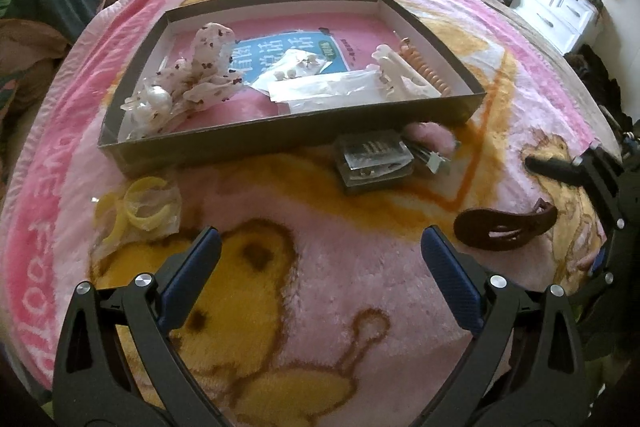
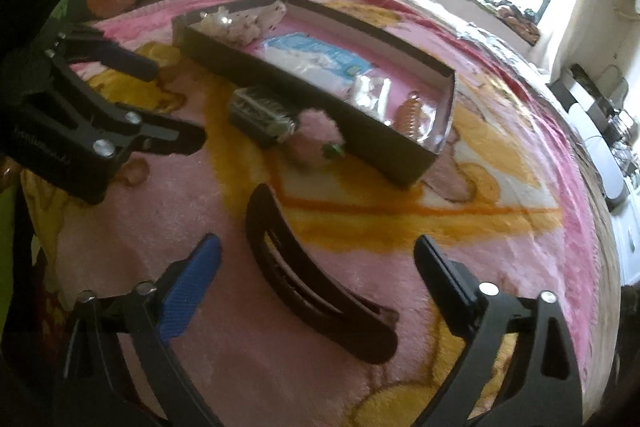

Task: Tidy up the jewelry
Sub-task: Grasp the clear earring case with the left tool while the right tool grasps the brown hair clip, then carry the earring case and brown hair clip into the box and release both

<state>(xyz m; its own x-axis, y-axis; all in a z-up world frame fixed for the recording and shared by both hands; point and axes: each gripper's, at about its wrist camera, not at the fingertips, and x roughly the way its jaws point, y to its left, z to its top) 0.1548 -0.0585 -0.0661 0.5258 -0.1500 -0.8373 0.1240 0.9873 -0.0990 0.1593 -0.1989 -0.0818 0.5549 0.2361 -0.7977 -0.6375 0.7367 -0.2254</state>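
On the pink blanket (image 2: 240, 379), a dark brown hair clip (image 2: 320, 279) lies between the right gripper (image 2: 316, 255)'s spread, empty fingers. The left gripper (image 1: 320, 247) hovers released near the jewelry box (image 1: 280, 141), holding nothing.

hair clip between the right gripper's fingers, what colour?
Dark brown hair clip, lying on the pink blanket; clearest in the right wrist view.

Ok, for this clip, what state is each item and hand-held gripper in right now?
left hand-held gripper: open, empty, above the blanket.
right hand-held gripper: open, straddling the brown hair clip, not gripping it.
brown hair clip: closed, lying flat on the blanket.
tray: open-topped, partly filled.
coil hair tie: in the tray, by its right wall.
yellow bangles: in a clear bag, outside the tray.
clear case: closed, outside the tray.
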